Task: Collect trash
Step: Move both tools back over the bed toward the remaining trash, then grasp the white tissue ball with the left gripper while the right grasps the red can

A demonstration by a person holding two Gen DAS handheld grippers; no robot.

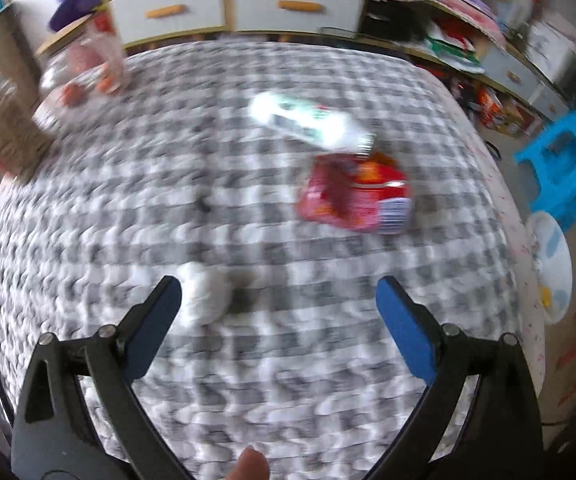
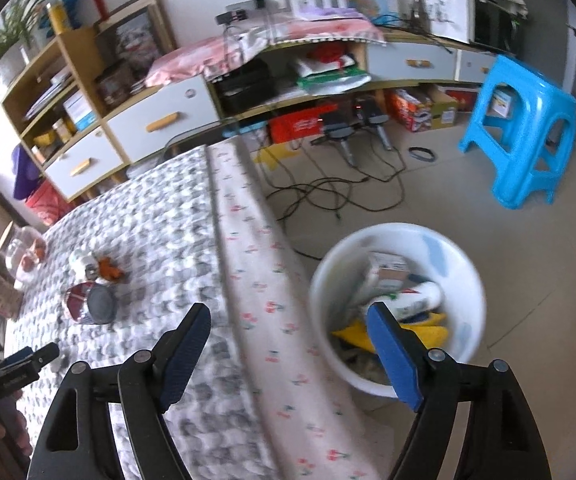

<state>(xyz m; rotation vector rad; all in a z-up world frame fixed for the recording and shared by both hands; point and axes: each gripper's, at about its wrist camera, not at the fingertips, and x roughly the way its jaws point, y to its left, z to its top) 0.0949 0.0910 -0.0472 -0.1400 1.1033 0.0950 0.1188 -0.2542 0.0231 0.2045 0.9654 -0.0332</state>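
The left gripper [image 1: 277, 294] is seen spread wide above a bed [image 1: 247, 380] covered in a grey-and-white checked quilt, with nothing between its 2 blue pads. A crumpled white wad [image 1: 203, 298] lies on the quilt just beside the left-hand pad [image 1: 155, 328]; whether they touch cannot be told through the blur. Further toward the far edge of the bed, a white carton [image 1: 308, 126] is seen lying on its side, and a red-and-pink snack wrapper [image 1: 354, 194] rests just beside it. A clear bag of reddish items [image 1: 87, 68] sits at the far left corner.

The right gripper [image 2: 290, 326] is held past the bed's right edge, its jaws parted and empty. A white bucket [image 2: 460, 272] stands on the floor close beside that edge, and cartons, a bottle and a yellow wrapper are seen inside it. A blue plastic stool [image 2: 524, 132] stands well apart on the floor. On the quilt in this view, a flattened can [image 2: 91, 304] and small scraps [image 2: 99, 266] are seen near the far left side.
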